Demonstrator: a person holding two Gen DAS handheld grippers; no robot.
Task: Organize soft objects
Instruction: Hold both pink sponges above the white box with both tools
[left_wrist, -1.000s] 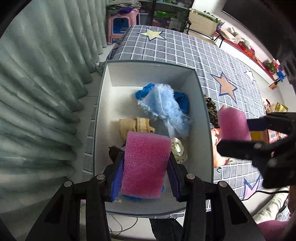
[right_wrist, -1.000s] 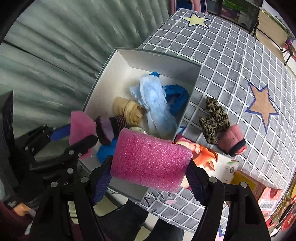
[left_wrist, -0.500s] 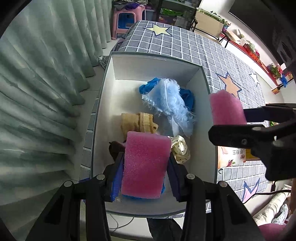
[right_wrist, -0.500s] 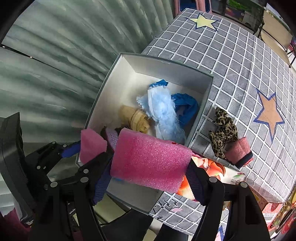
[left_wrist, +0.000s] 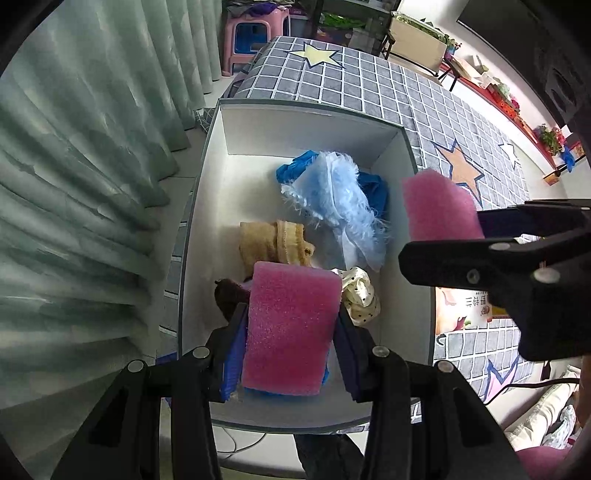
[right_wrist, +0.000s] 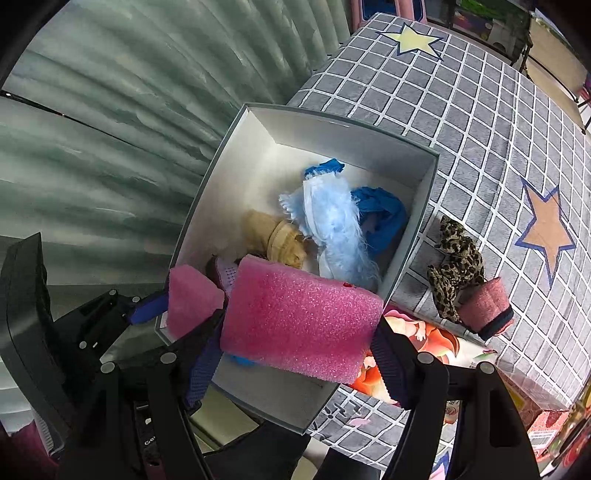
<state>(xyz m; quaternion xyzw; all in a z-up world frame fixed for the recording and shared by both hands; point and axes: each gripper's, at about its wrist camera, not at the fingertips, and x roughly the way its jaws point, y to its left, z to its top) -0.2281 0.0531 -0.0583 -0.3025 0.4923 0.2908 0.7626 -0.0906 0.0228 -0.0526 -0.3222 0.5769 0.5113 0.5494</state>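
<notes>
Both grippers, left (left_wrist: 291, 328) and right (right_wrist: 299, 325), are each squeezing a pink sponge over the white box (left_wrist: 314, 122) that's holding a fluffy blue cloth (left_wrist: 340, 206) mid-frame.

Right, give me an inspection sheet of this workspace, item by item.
Surface: grey checked cloth with stars.
Job's things: white box holding a light blue fluffy piece, blue cloth, tan piece, spotted piece; leopard-print piece and pink cuff lie outside on the cloth.
Clutter: printed packet beside the box.
Grippers: left gripper and right gripper each clamp a pink sponge, above the box.
Cables: thin cable, right edge.
Surroundings: green curtain, pink stool, shelves.
</notes>
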